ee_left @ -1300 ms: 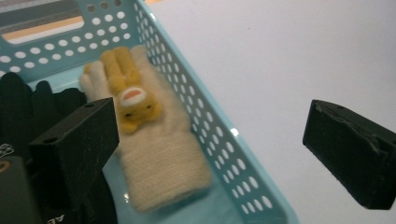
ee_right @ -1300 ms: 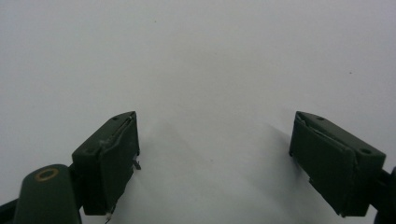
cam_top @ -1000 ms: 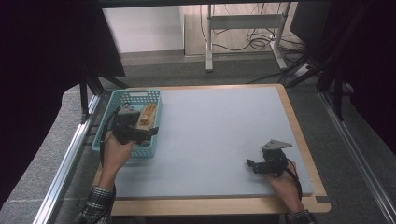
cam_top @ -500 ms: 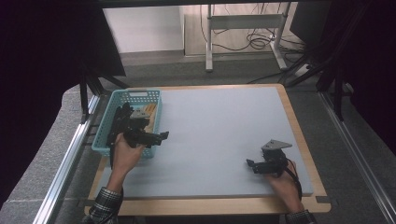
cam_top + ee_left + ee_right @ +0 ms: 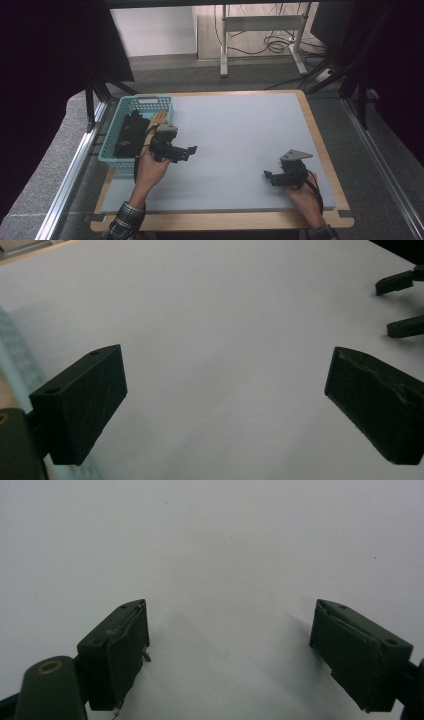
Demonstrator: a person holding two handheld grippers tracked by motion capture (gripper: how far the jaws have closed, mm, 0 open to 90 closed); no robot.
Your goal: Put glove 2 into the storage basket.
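Nearest, right of the basket and well apart from it: right gripper (image 5: pixel 267 176) low over the grey mat (image 5: pixel 240 130), jaws wide apart, nothing between them. Closer to the basket, just beside its right wall: left gripper (image 5: pixel 192 150), pointing away from the basket across the mat, jaws also spread wide and empty. Farther, at the left edge of the mat: blue basket (image 5: pixel 111 152), with dark things (image 5: pixel 129 134) inside and something pale (image 5: pixel 161 118) along the right wall; too small to name. Probably a step of fetching from the basket. Better to turn the left gripper back over the rim, come down straight, close on one item only, avoid catching the mesh wall.
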